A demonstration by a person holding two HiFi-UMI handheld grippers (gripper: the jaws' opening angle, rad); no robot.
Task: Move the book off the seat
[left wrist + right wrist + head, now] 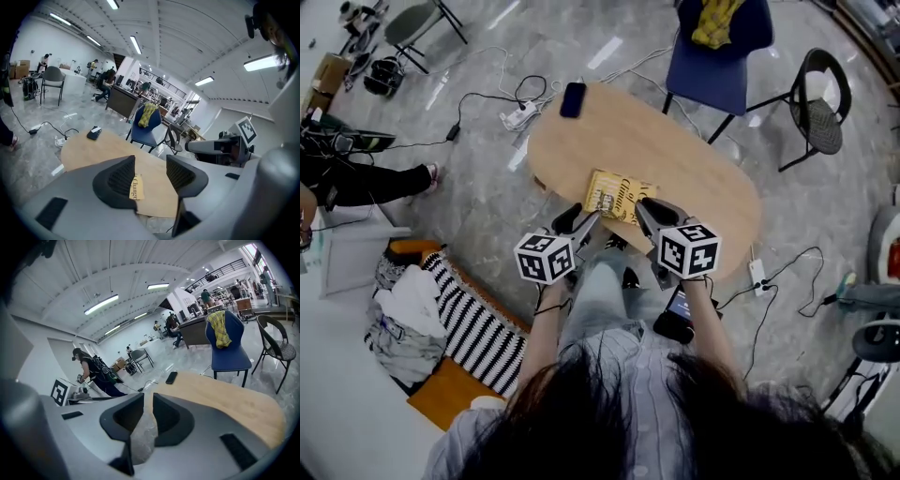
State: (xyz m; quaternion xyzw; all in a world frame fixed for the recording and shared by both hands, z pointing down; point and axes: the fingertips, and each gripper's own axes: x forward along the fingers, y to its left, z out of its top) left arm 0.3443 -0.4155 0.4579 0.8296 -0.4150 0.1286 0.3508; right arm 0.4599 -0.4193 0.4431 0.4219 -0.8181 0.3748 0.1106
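A yellow book [617, 197] lies flat on the oval wooden table [703, 169], near its front edge. My left gripper [583, 221] hovers at the book's left front corner. Its jaws stand apart, and in the left gripper view [150, 165] a strip of the book [136, 187] shows between them, close to the left pad but not pressed. My right gripper [645, 210] is at the book's right front corner. In the right gripper view [148, 399] its jaws are nearly together, and the narrow gap shows only table [225, 394] and floor.
A dark phone [573, 98] lies at the table's far end. Behind the table are a blue chair [722, 56] with a yellow cloth over it and a black chair [817, 103]. Cables and a power strip [520, 115] lie on the floor. A striped throw [473, 328] covers a low orange seat at the left.
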